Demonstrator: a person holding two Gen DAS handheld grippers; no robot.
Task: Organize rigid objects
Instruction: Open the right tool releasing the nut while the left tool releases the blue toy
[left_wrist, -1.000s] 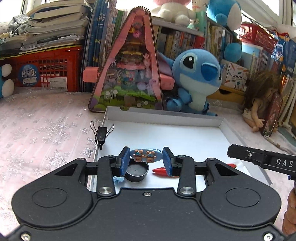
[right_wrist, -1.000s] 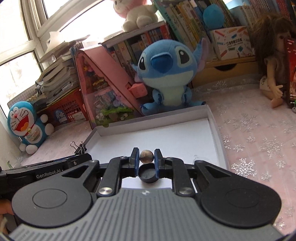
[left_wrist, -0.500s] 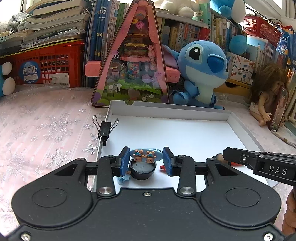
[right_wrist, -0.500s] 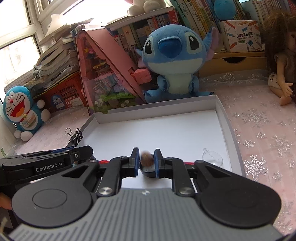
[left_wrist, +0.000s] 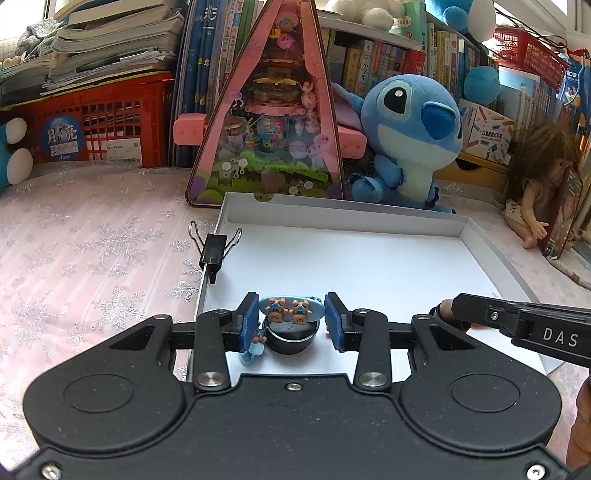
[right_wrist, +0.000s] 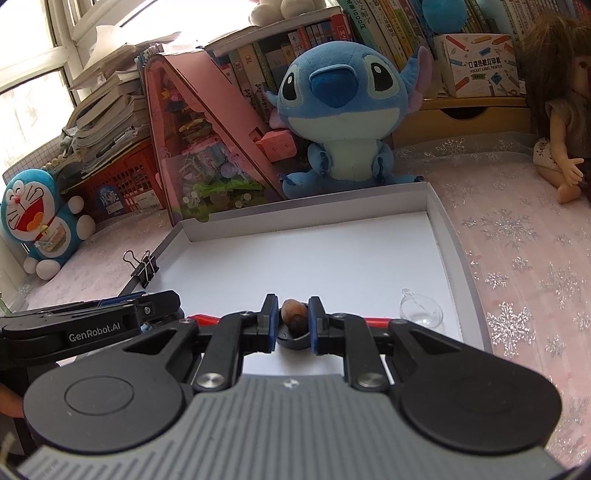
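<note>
My left gripper (left_wrist: 291, 317) holds a blue hair clip with two small bears (left_wrist: 291, 308) between its blue pads, just over the near left part of the white tray (left_wrist: 343, 218). A gap shows beside the right pad. My right gripper (right_wrist: 293, 321) is shut on a brown nut-like bead (right_wrist: 293, 314), low over the tray's (right_wrist: 306, 210) near edge. A red pen (right_wrist: 201, 319) lies under it. The right gripper's finger shows in the left wrist view (left_wrist: 517, 321).
A black binder clip (left_wrist: 214, 249) sits on the tray's left rim. A clear plastic half-dome (right_wrist: 421, 312) lies in the tray at near right. A Stitch plush (left_wrist: 410, 140), a pink triangular toy box (left_wrist: 269, 122), a doll (left_wrist: 535, 192) and a red basket (left_wrist: 99, 125) stand behind.
Both grippers have come lower and closer to the tray's near edge with their objects. The bead now sits lower between the right pads.
</note>
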